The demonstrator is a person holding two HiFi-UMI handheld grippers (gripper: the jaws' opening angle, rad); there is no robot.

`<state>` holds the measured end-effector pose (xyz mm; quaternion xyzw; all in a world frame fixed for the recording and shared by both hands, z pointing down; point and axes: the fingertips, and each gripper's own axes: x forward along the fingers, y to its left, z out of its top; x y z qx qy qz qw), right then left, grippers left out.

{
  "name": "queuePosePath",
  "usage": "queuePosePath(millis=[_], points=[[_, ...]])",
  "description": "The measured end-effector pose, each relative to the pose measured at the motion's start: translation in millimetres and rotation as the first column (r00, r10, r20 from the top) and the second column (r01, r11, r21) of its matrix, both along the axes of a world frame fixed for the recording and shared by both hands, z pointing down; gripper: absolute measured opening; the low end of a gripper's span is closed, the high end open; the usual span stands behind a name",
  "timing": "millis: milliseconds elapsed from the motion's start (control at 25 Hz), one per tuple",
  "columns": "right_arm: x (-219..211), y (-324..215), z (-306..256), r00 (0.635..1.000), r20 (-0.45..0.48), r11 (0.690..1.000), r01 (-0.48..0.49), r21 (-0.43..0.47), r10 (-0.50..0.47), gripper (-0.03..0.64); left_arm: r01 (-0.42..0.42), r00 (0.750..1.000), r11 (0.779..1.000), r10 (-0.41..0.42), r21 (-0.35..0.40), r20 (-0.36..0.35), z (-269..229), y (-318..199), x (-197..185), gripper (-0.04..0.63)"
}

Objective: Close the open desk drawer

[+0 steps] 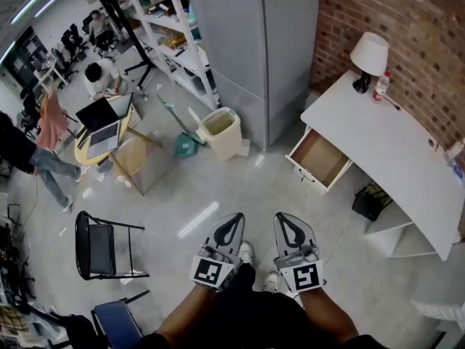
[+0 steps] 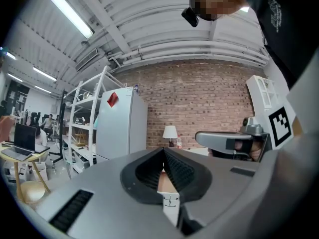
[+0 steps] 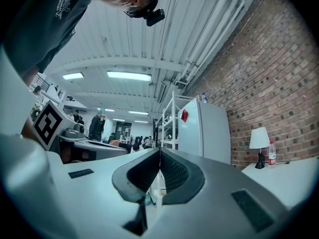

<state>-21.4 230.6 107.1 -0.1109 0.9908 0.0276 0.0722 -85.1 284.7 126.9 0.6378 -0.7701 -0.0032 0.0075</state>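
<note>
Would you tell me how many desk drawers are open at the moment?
1. The open drawer juts from the white desk at the end near the lamp. Any shut drawers may be hidden beneath its top.

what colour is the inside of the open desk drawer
Light brown inside the drawer, with a white front; clearest in the head view.

no legible text or numbers anywhere, print on the person's dark shirt (image 2: pixel 275 15) too blurred to read
</note>
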Motion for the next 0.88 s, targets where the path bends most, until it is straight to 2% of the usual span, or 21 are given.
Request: queuePosePath(millis=[200, 520, 680, 880], points=[[-33, -23, -4, 0.998, 0.001, 0.996, -0.058, 0.063, 0.058, 0.027, -0.053, 0.998, 0.999, 0.053, 0.003, -0.015, 6, -32, -32, 0.005], [-69, -60, 2, 0.982, -0.038, 0.982, -0.180, 0.056, 0.183, 0.027, -0.142, 0.989, 0.989, 0.140, -0.043, -0.050, 32, -75, -84, 0.005], [-74, -76, 16, 0.966, -0.058, 0.968, -0.248, 0.044, 0.251, 0.027, -0.209, 0.977, 0.976, 0.205, -0.060, -0.059, 46, -96, -93, 0.005], [-75, -102, 35, 0.953, -0.096, 0.958, -0.284, 0.041, 0.287, 0.027, -0.269, 0.962, 0.961, 0.264, -0.069, -0.072, 56, -130, -86, 0.005]])
